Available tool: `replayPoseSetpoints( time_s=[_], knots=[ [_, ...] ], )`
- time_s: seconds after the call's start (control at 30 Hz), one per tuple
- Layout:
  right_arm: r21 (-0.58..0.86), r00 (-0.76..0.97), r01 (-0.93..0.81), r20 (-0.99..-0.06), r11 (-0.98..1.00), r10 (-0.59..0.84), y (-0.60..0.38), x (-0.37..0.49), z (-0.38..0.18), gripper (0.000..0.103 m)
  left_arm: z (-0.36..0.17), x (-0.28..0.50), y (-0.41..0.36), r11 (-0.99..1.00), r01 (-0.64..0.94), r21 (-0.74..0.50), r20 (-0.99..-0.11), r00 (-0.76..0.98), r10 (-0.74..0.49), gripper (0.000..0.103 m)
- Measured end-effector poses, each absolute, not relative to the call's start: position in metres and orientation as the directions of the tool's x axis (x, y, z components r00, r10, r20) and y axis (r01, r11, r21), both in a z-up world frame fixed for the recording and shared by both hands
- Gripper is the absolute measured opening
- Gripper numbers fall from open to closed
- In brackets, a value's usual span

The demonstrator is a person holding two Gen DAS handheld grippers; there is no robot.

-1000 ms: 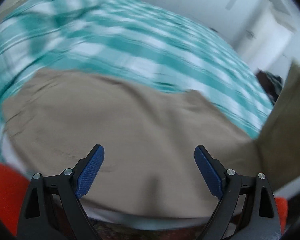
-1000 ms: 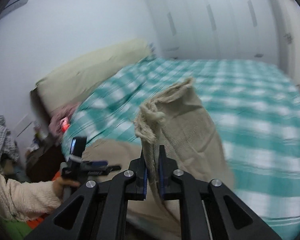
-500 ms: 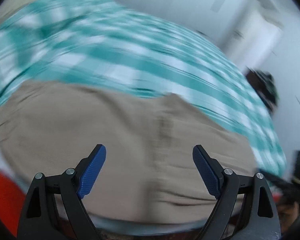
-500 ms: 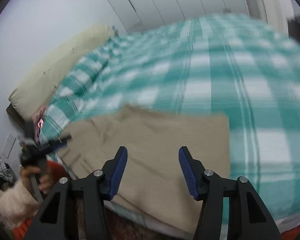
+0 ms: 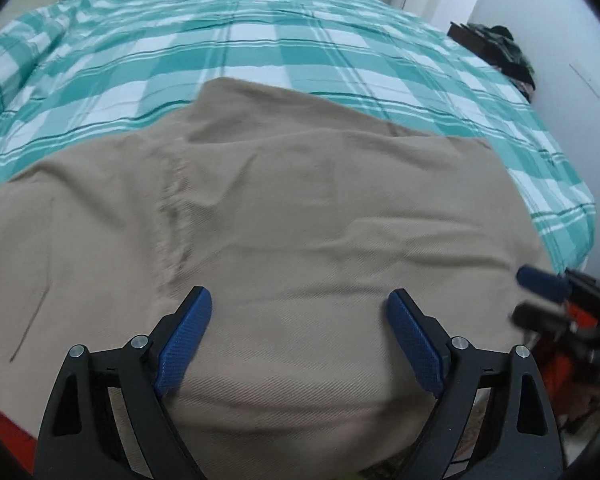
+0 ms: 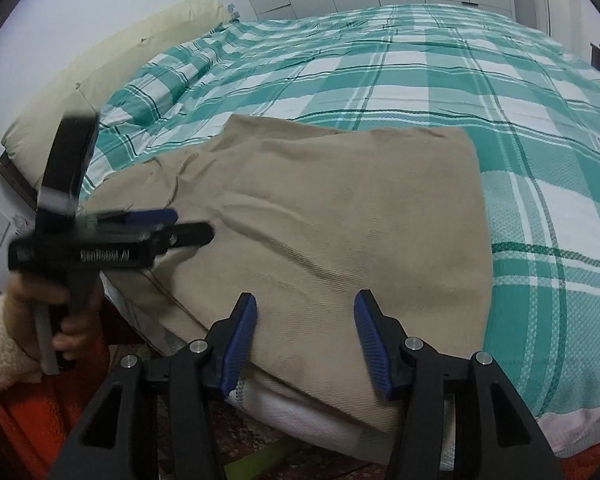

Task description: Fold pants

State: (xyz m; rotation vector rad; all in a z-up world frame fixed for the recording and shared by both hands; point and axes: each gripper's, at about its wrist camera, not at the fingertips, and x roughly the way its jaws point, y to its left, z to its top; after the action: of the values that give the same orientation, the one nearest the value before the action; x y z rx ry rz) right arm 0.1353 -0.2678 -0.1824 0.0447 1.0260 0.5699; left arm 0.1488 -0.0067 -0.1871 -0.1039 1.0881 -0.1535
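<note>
The tan pants (image 5: pixel 284 216) are lying folded over on the near edge of the bed (image 5: pixel 260 44), resting on its teal-and-white checked cover, with the near side of the cloth hanging slightly over the mattress edge. The left tongs (image 5: pixel 300 336) are hovering above the pants with their blue pads spread wide, gripping nothing. The right tongs (image 6: pixel 306 338) are also standing spread over the pants' near edge, empty. In the right wrist view the left tongs are appearing blurred at the pants' left end, possibly just above the cloth. A cream pillow (image 6: pixel 112 64) is lying at the head of the bed.
</note>
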Motion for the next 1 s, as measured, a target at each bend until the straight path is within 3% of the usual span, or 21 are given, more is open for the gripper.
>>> replayPoseSetpoints(
  time_s=[0.17, 0.3, 0.43, 0.67, 0.83, 1.0],
  knots=[
    [0.291, 0.389, -0.409, -0.801, 0.865, 0.454, -0.265, 0.137, -0.175, 0.052, -0.189, 0.147, 0.002, 0.98, 0.063, -0.188, -0.871, 0.45, -0.196, 0.091],
    [0.389, 0.441, -0.331, -0.742, 0.86, 0.505, -0.273, 0.153, -0.138, 0.051, -0.193, 0.145, -0.003, 0.983, 0.063, -0.173, -0.87, 0.458, -0.182, 0.092],
    [0.374, 0.452, -0.326, -0.745, 0.868, 0.491, -0.269, 0.184, -0.118, 0.051, -0.193, 0.144, -0.002, 0.983, 0.066, -0.172, -0.868, 0.462, -0.183, 0.092],
    [0.384, 0.312, -0.267, -0.833, 0.884, 0.456, -0.268, 0.215, -0.197, 0.051, -0.196, 0.143, -0.005, 0.985, 0.084, -0.148, -0.865, 0.473, -0.17, 0.092],
    [0.365, 0.365, -0.224, -0.828, 0.904, 0.425, -0.274, 0.206, -0.171, 0.051, -0.196, 0.144, -0.002, 0.983, 0.079, -0.166, -0.865, 0.467, -0.184, 0.093],
    [0.325, 0.441, -0.337, -0.775, 0.884, 0.453, -0.275, 0.166, -0.137, 0.051, -0.196, 0.145, -0.003, 0.983, 0.072, -0.166, -0.867, 0.464, -0.18, 0.094]
  ],
)
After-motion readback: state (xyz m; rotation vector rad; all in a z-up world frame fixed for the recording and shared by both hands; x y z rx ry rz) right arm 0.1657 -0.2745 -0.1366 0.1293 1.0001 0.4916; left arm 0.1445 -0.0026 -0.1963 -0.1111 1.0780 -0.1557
